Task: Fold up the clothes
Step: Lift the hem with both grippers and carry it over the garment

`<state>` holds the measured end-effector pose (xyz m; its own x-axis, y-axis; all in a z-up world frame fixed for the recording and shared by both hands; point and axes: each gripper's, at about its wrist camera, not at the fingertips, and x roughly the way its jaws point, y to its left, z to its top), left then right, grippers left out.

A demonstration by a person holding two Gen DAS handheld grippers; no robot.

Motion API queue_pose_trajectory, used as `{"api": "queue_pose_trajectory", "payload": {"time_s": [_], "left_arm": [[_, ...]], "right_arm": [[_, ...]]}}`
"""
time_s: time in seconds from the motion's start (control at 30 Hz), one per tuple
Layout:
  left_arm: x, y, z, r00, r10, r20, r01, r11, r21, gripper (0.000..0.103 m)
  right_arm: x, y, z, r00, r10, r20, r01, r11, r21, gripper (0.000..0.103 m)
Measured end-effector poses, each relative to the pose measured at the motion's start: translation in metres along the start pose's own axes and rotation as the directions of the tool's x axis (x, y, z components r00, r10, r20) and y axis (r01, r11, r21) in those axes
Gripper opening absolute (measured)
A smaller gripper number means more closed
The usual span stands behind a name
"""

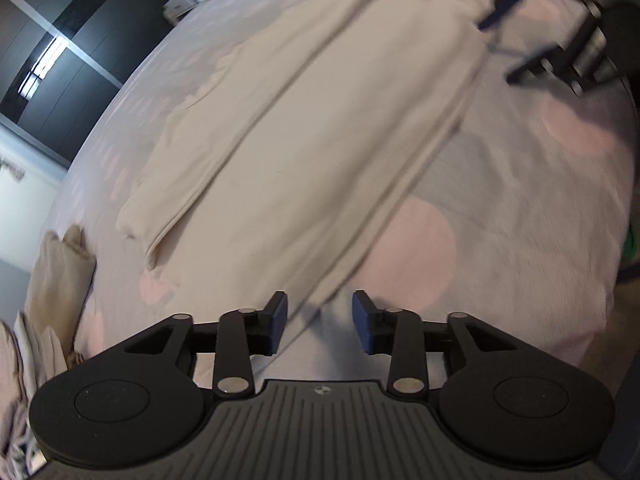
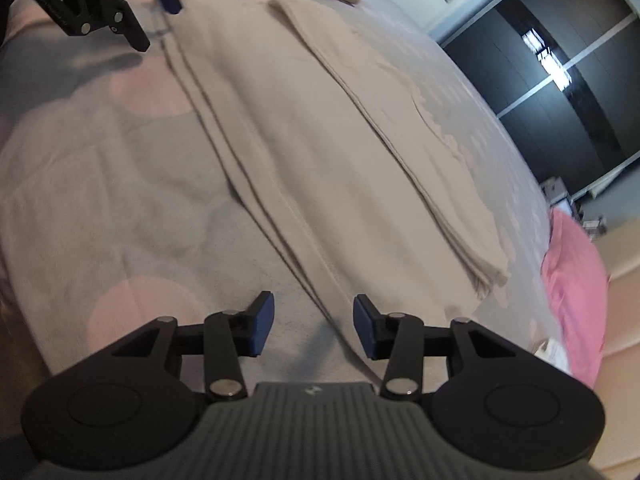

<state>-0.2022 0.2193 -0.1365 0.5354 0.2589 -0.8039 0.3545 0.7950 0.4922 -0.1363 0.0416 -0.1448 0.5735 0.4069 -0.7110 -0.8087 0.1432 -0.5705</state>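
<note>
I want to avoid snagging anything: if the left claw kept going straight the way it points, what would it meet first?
Probably the near edge of the cream garment lying on the bedspread. The left claw is open with that edge between its pads; depth is unclear.

Open right tongs (image 2: 314, 326) above folded beige garment (image 2: 320, 140) on bedspread (image 2: 100, 184).

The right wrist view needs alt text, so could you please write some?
A beige garment, folded lengthwise, lies on a grey bedspread with pink dots. The right claw stands open over its near end; the left claw is at the far end. A pink pillow sits right.
</note>
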Motion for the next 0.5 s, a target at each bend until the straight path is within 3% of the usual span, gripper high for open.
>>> {"api": "queue_pose_trajectory", "payload": {"time_s": [0.1, 0.23, 0.4, 0.5], "left_arm": [[0.006, -0.014, -0.005, 1.000, 0.015, -0.021, -0.014, 0.997, 0.079, 0.037], [0.005, -0.018, -0.011, 0.998, 0.061, 0.004, -0.061, 0.992, 0.111, 0.043], [0.006, -0.015, -0.017, 0.993, 0.117, 0.005, -0.117, 0.988, 0.102, 0.044], [0.009, -0.021, -0.019, 0.983, 0.183, 0.018, -0.184, 0.972, 0.148, 0.044]], "right_arm": [[-0.001, 0.006, -0.003, 1.000, -0.020, 0.004, 0.020, 0.998, -0.058, 0.048], [-0.001, 0.012, -0.009, 0.998, -0.057, 0.004, 0.057, 0.989, -0.135, 0.048], [0.000, 0.019, -0.013, 0.995, -0.101, 0.007, 0.100, 0.974, -0.203, 0.049], [0.000, 0.020, -0.014, 0.994, -0.107, 0.008, 0.107, 0.970, -0.218, 0.051]]}}
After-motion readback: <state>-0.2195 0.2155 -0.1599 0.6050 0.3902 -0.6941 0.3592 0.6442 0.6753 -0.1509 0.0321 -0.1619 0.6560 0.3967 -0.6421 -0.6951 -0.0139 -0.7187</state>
